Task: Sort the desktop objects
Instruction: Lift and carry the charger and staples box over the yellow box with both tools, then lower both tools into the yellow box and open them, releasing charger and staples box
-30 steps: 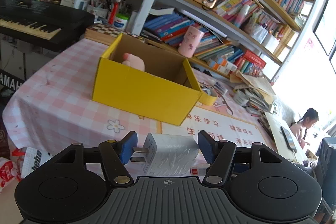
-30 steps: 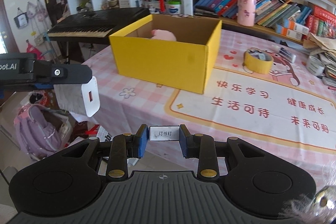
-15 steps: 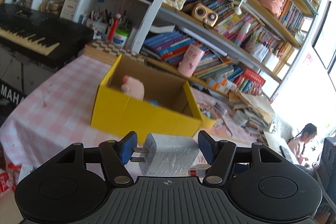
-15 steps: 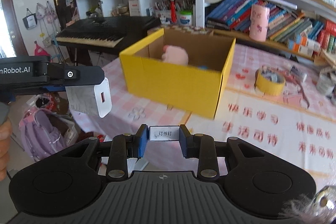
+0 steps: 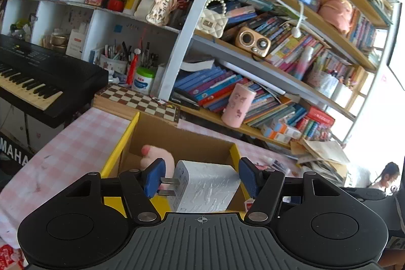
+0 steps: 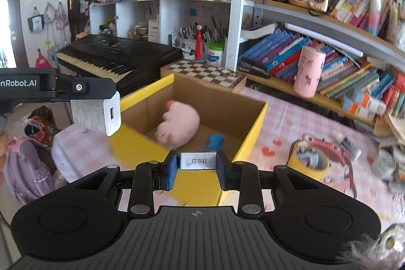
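The left tool [image 5: 201, 180] is clamped on a white charger [image 5: 207, 187], prongs against its left pad, held at the near edge of the open yellow cardboard box [image 6: 243, 141] on the pink-checked desk [image 6: 291, 118]. The right tool [image 6: 197, 170] grips a small staple box [image 6: 198, 160] just before the box's near wall. Inside lie a pink plush toy [image 6: 178, 125] and a blue item [image 6: 215, 141].
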`<state>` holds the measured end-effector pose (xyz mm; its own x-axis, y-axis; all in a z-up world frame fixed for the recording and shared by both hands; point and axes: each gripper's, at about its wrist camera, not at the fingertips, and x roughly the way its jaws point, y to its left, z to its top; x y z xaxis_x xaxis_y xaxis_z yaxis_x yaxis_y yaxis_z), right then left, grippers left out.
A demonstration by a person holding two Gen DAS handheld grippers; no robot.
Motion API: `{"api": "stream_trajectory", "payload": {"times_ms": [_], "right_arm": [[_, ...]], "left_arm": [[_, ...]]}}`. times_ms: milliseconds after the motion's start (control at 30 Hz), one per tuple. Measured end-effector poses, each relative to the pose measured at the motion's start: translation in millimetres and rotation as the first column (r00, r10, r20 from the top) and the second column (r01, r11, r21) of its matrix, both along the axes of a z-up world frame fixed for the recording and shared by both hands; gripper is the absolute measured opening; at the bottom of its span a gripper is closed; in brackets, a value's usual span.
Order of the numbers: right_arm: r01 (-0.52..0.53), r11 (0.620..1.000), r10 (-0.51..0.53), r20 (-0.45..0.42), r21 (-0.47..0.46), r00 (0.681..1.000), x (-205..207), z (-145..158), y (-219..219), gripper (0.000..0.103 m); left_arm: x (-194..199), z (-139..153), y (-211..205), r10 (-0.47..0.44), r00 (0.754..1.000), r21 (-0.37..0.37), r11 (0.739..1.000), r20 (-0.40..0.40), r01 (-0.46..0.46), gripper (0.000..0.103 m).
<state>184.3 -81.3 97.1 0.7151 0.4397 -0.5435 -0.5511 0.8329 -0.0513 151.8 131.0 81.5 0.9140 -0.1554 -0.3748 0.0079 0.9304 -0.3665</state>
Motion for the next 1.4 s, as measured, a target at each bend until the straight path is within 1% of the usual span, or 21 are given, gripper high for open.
{"api": "stream_trajectory", "payload": {"times_ms": [200,400,633,700,767,900,1000,1100,1233,1400], "right_arm": [[-0.07,0.996,0.071,0.017,-0.052,0.997,54,-9,5,0.029],[-0.164,0.979,0.163,-0.017,-0.124,0.986,102,-31,13,0.029],[-0.255,0.949,0.246,-0.07,-0.188,0.967,143,-57,23,0.029],[-0.283,0.938,0.273,-0.076,-0.2,0.959,150,-62,26,0.029],[-0.31,0.923,0.305,-0.058,-0.226,0.951,154,-65,30,0.029],[-0.378,0.889,0.37,-0.082,-0.259,0.926,165,-72,36,0.029],[-0.419,0.861,0.408,-0.099,-0.288,0.908,172,-78,41,0.029],[-0.442,0.84,0.436,-0.092,-0.316,0.895,178,-81,45,0.028],[-0.475,0.826,0.46,-0.125,-0.302,0.879,186,-84,48,0.028],[-0.499,0.807,0.481,-0.138,-0.316,0.866,190,-89,53,0.028]], "left_arm": [[46,-17,-12,0.028,0.998,0.034,0.999,-0.05,-0.026,0.063],[78,-35,-24,0.059,0.991,0.088,0.995,-0.123,-0.048,0.063],[106,-56,-33,0.085,0.971,0.152,0.987,-0.226,-0.051,0.063],[111,-61,-36,0.085,0.964,0.164,0.985,-0.25,-0.044,0.063],[115,-63,-38,0.084,0.96,0.173,0.984,-0.267,-0.038,0.063],[123,-67,-42,0.091,0.952,0.207,0.978,-0.294,-0.029,0.064],[128,-72,-42,0.102,0.942,0.212,0.977,-0.321,-0.034,0.064],[131,-76,-43,0.111,0.933,0.214,0.976,-0.341,-0.037,0.064],[134,-77,-43,0.119,0.927,0.227,0.973,-0.355,-0.038,0.064],[138,-80,-45,0.132,0.919,0.257,0.966,-0.372,-0.035,0.064]]}}
